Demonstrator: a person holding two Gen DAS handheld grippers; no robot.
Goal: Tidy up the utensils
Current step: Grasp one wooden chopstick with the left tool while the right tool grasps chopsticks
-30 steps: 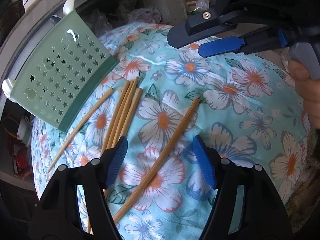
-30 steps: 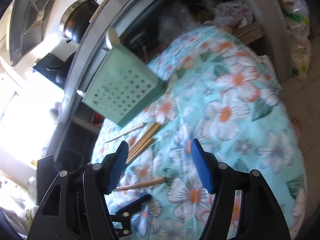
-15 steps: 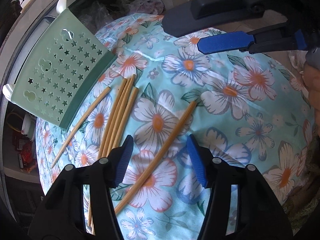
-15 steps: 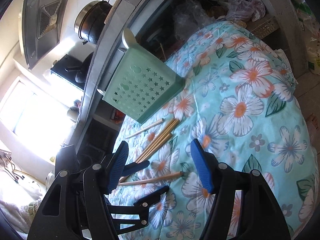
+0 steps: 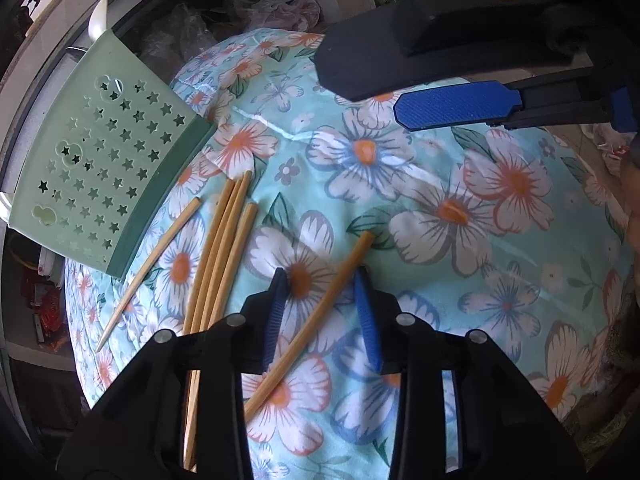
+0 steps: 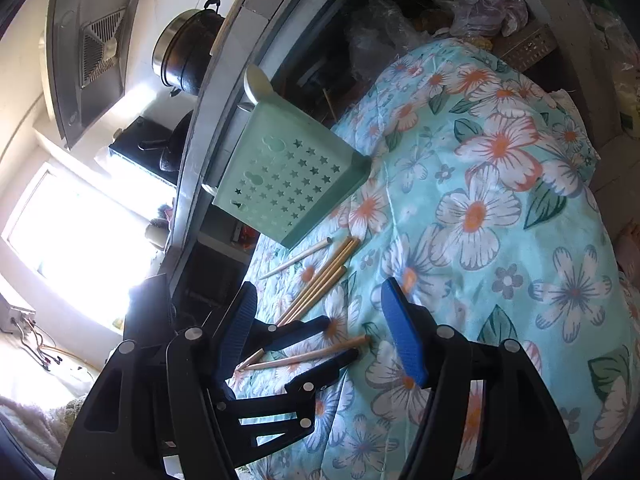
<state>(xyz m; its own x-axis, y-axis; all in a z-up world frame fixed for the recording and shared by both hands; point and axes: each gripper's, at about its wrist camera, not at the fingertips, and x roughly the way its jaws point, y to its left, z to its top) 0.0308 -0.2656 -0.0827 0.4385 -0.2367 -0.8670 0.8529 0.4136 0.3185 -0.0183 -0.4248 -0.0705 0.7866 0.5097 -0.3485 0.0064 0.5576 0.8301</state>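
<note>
**Left claw closing around the stray chopstick**

While my left gripper [image 5: 320,276] points steeply down at the cloth, its blue pads are closing with the lone chopstick [image 5: 320,312] between them; the stick runs diagonally through the gap, and I see cloth between it and the left pad, so no clamp yet. Its butt end lies ahead of the pads on a white flower; its thin end passes back under my black frame. It lies flat on the floral cloth [image 5: 460,240].

Just left of it: a bundle of chopsticks [image 5: 224,248], lying close and nearly parallel, partly hidden under my left finger. Further left, one more single chopstick [image 5: 152,268], apart from the bundle, angled toward the green basket [image 5: 104,168]. The basket is tipped up on the cloth's edge, star-punched face toward me, dark green rim touching the cloth.

My right gripper [image 6: 320,320] hangs above, released, nothing between its pads. In its view the left claw's fingers straddle the lone stick. Beyond the basket: a grey counter edge, a dark pot [image 6: 188,56], a range hood [image 6: 88,52].
</note>
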